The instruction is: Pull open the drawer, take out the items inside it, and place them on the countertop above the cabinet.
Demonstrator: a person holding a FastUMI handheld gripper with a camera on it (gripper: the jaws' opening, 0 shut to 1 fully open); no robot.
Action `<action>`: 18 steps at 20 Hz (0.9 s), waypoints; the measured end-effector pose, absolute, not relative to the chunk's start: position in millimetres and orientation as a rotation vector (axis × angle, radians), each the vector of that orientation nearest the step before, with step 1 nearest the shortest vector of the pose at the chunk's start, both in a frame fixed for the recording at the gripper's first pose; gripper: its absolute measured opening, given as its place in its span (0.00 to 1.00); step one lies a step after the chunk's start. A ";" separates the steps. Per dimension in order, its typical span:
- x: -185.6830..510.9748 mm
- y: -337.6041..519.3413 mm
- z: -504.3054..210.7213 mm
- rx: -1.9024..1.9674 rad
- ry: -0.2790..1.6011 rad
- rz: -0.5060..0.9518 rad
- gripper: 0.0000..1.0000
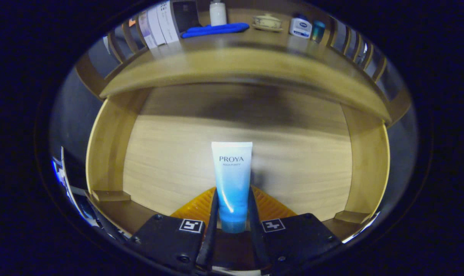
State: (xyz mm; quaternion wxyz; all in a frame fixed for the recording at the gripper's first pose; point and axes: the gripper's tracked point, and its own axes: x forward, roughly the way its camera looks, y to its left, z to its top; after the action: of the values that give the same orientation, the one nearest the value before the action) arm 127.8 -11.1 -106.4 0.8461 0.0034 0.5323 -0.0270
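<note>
Tube [232,180] clamped between the gripper [232,209] jaws, both sides pressing it, cap end nearest the jaws. Open drawer [105,161] lies just beyond them; table [254,63] further beyond.

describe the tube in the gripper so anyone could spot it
Start at the open wooden drawer under the countertop. Over its bare floor, the gripper clamps a tube between both fingers, cap end nearest. It is white fading to blue.

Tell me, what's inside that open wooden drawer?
One blue-and-white tube, clamped between the gripper fingers. The drawer floor around it looks bare. The near front strip is hidden by the gripper body.
</note>
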 end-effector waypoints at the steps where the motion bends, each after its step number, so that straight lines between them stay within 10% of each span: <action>1: 129.3 -9.4 -95.5 0.019 1.108 -0.041 0.42; 18: 231.2 -13.0 35.1 0.003 0.911 -0.052 0.42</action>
State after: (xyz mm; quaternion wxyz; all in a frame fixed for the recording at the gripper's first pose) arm 231.2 -13.0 35.1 0.8976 0.0012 0.4400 -0.0249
